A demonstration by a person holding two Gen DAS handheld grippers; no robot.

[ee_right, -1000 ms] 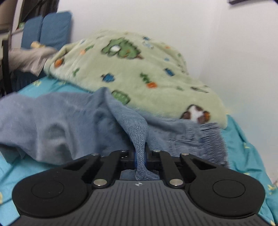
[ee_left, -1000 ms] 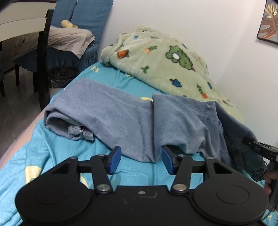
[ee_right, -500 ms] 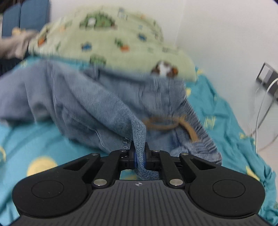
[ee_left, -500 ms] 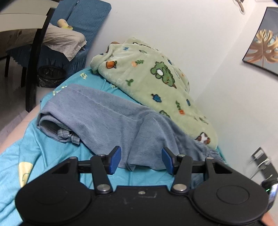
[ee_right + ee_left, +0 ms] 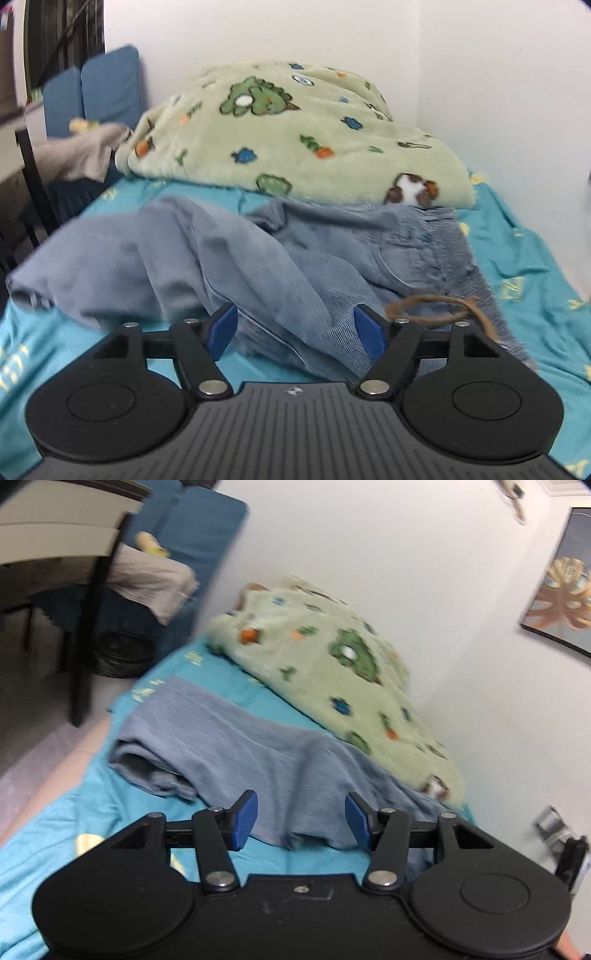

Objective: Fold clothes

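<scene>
Both tools wide open, nothing gripped; jeans heaped on bed.

Left gripper (image 5: 301,821) and right gripper (image 5: 295,328) with blue pads spread, hovering just short of blue jeans (image 5: 288,258) crumpled across teal bedsheet (image 5: 524,258). Far edge of jeans tucked under green blanket (image 5: 295,140), waistband partly hidden. Brown cord (image 5: 436,302), possibly a drawstring, lying on denim. Left view motion-blurred; folds hard to read.
</scene>
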